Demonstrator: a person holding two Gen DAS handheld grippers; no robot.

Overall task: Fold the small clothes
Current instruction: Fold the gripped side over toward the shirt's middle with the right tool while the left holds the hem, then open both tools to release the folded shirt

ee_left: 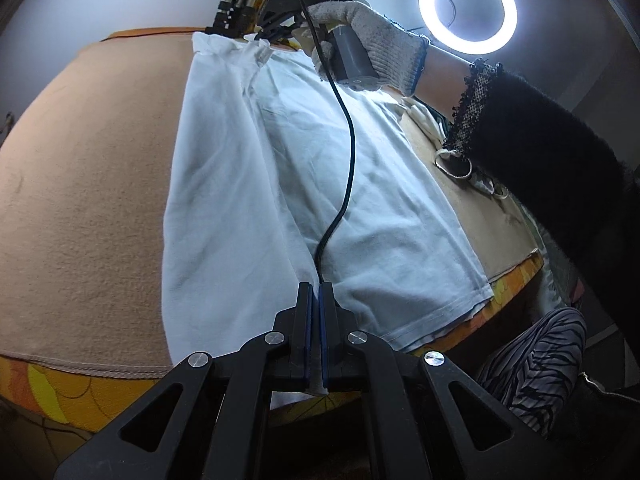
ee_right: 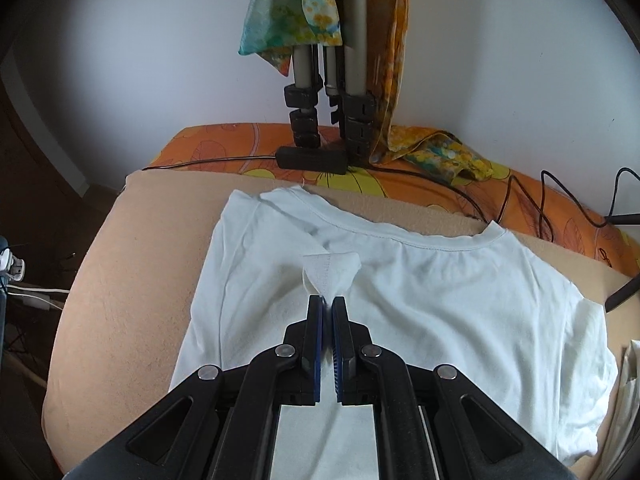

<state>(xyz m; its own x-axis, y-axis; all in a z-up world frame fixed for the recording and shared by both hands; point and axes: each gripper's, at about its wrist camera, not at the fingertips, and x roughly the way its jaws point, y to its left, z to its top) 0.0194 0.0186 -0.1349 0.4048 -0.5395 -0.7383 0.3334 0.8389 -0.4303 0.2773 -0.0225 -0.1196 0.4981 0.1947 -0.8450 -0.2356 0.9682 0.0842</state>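
A white T-shirt (ee_left: 240, 160) lies on a beige blanket (ee_left: 80, 200), with one long side folded over onto its middle. My left gripper (ee_left: 316, 286) is shut on that folded layer near the hem; white cloth runs between its pads. At the far end, a gloved hand (ee_left: 380, 40) holds my right gripper (ee_left: 264, 40) at the shirt's upper edge. In the right wrist view the right gripper (ee_right: 327, 300) is shut on a pinch of the T-shirt (ee_right: 440, 300). A small tuft sticks out past its tips, just short of the neckline.
A black cable (ee_left: 348, 140) trails across the shirt from the right gripper. A lit ring light (ee_left: 467, 8) stands behind. Tripod legs (ee_right: 320, 112), draped scarves and cables sit on the orange sheet (ee_right: 240, 144) by the wall. More white clothes (ee_left: 424, 116) lie at the right.
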